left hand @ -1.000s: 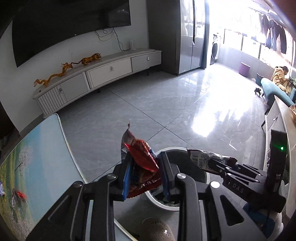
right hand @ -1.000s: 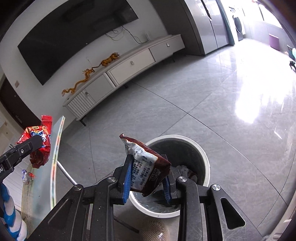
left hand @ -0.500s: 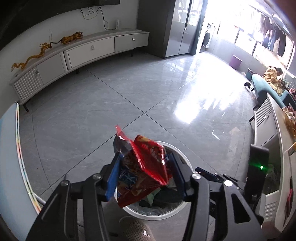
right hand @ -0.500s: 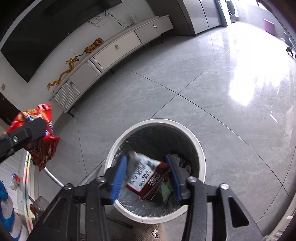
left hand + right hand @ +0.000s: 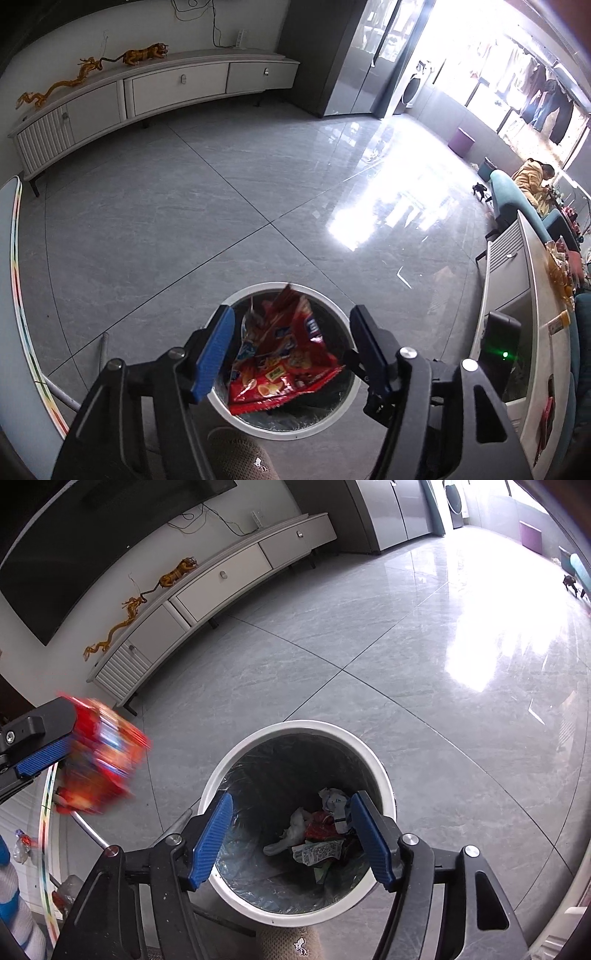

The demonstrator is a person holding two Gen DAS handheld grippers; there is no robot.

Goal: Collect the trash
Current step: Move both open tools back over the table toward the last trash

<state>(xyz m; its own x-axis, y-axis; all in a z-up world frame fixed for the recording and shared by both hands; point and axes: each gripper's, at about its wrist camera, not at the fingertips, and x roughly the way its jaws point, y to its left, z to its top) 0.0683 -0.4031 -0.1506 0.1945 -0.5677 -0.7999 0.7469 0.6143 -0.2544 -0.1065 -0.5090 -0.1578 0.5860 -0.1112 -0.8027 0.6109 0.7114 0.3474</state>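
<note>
We note strong daylight from windows (image 5: 524, 92) at right, blown out to white. Hard glare patch on glossy floor tiles (image 5: 373, 218) in both views. Fisheye bends cabinet (image 5: 207, 590) and walls; dark vignette at corners. Red snack bag (image 5: 99, 753) motion-blurred in right wrist view, sharp in left. Bin interior (image 5: 280, 775) dim.

The snack bag (image 5: 280, 354) is bright red with blue and yellow print. The bin (image 5: 373, 764) has a white rim around a dark liner. Blue ribbed pads (image 5: 210, 838) face black grippers. At eleven o'clock, golden dragon figurines (image 5: 129, 605) top a white cabinet (image 5: 221, 583); the floor (image 5: 184, 206) is grey marbled tile.
</note>
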